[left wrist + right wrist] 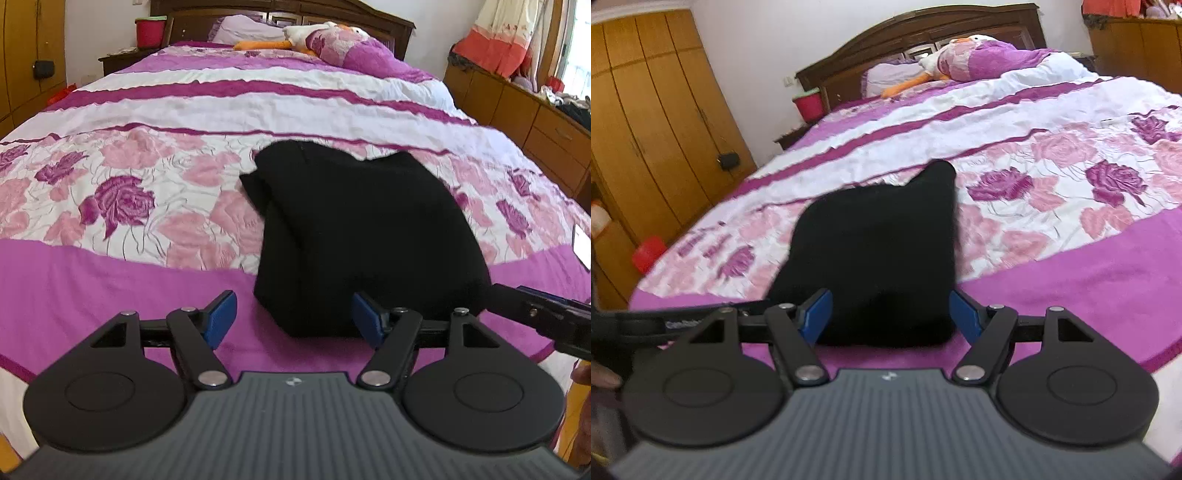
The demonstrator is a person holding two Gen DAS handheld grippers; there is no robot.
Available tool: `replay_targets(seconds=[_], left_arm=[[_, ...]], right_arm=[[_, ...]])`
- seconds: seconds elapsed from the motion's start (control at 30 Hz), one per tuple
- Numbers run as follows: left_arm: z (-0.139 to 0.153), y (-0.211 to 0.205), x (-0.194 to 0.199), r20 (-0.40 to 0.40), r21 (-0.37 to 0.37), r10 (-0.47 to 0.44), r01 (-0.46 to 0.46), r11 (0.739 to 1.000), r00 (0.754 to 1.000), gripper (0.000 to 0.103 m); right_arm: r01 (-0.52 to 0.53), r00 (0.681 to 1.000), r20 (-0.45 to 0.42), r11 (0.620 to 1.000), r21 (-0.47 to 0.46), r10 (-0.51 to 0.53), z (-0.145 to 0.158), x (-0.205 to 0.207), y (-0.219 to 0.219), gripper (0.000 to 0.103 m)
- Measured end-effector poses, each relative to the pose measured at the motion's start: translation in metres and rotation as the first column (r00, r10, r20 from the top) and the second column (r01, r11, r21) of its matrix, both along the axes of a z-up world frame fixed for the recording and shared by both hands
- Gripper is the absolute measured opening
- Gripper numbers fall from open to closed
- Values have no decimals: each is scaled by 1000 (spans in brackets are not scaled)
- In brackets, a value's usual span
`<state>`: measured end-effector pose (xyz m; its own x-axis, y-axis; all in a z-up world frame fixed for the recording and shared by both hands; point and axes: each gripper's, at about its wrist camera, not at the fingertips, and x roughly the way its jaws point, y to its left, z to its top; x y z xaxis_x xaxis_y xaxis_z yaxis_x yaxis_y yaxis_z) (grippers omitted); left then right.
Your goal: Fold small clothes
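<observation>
Garment (354, 236), black, fuzzy, folded squarish on quilted floral bedspread (147, 192).

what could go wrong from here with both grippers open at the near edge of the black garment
The black garment is thick and bunched, with a loose flap at its far left, so a fold may come out uneven. The left hand-held gripper and right hand-held gripper sit close together and might collide. Either might also pinch the bedspread.
</observation>
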<state>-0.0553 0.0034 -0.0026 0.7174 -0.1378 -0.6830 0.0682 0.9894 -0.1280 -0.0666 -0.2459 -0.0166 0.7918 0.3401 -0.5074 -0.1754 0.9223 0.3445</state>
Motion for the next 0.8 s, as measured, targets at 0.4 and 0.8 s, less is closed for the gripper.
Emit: replay_targets(seconds=[0.4, 0.8], left_arm=[[-33, -14, -8, -60, 59, 35, -32, 998, 998, 75], [-42, -22, -4, -60, 96, 34, -28, 995, 998, 77]], right_arm=[[30, 998, -49, 995, -99, -35, -29, -9, 18, 72], [30, 994, -102, 993, -116, -42, -43, -6, 23, 72]])
